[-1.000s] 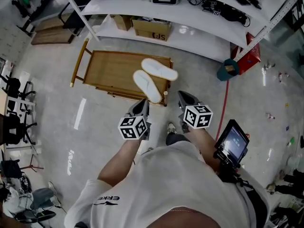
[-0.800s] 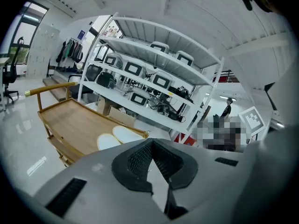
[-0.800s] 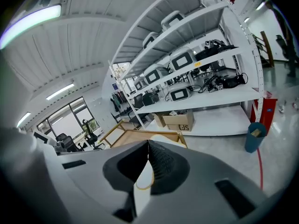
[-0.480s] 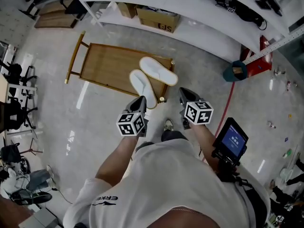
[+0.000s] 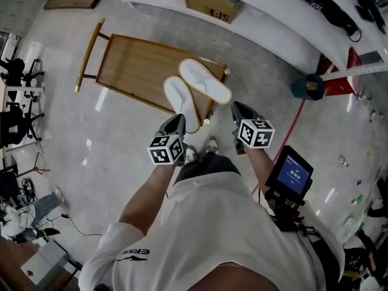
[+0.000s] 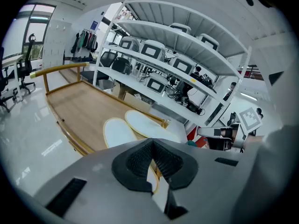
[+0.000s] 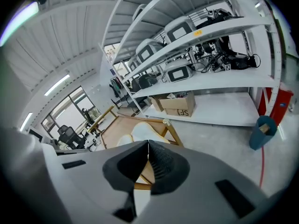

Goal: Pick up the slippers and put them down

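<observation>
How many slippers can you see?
2. The left slipper lies on the wooden cart's near edge; the right slipper lies beside it, nearer the shelves. None seems hidden.

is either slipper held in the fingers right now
No, both slippers lie on the wooden platform, while the left gripper and right gripper are shut empty.

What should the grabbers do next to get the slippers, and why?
Probably open both sets of jaws first. The left gripper and right gripper are shut and empty, and the two white slippers lie side by side on the wooden platform just ahead of them. Shut jaws cannot fit around a slipper's edge.
</observation>
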Demonstrator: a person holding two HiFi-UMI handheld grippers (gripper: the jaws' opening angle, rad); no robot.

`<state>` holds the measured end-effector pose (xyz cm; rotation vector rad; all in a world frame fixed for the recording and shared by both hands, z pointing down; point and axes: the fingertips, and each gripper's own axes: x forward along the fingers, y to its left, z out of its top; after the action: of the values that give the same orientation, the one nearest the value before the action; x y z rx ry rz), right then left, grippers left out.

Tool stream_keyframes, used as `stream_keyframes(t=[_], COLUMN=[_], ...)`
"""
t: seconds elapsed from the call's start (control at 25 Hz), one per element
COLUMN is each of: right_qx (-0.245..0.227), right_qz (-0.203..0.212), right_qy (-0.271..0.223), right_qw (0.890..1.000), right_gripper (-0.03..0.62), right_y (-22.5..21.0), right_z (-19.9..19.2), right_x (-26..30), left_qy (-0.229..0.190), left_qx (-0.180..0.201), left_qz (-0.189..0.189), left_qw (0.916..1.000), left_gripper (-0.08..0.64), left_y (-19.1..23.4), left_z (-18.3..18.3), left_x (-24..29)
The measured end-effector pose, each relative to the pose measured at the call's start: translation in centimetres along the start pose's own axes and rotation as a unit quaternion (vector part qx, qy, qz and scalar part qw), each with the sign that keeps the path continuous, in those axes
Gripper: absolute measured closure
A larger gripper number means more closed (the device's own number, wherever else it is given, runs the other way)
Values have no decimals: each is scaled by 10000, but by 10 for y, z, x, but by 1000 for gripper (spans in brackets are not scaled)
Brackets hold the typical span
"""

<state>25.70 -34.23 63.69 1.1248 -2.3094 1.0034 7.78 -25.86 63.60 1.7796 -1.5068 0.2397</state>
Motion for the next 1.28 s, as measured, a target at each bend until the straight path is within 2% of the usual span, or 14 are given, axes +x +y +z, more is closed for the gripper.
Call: stream_keyframes(t=[0.32, 0.64, 0.72, 0.8, 1.04, 1.28], right_qx=[-49, -11, 36, 85, 243, 609], right_qz=[-26, 79, 189, 278, 299, 475], right_qy=[189, 279, 317, 352, 452, 446], right_qw=[9998, 9996, 9993, 9990, 9982, 9960], right_gripper=[586, 575, 507, 475, 434, 399], right_y=[-21, -34, -33, -31, -37, -41], right_z=[-13, -27, -28, -28, -32, -30], right_x=[45, 52, 55, 58, 61, 69], left_qy=[315, 433, 445, 451, 619, 603], left_qx=[-274, -493, -559, -649, -937, -1468], left_qz=[267, 463, 450, 408, 319, -82], left_qw=[9988, 9968, 9964, 9960, 9932, 9873], left_gripper=[557, 551, 524, 474, 410, 346], left_y=[35, 42, 43, 43, 39, 28], left_z=[-36, -73, -78, -83, -104, -115], left_x=[29, 19, 15, 12, 5, 15])
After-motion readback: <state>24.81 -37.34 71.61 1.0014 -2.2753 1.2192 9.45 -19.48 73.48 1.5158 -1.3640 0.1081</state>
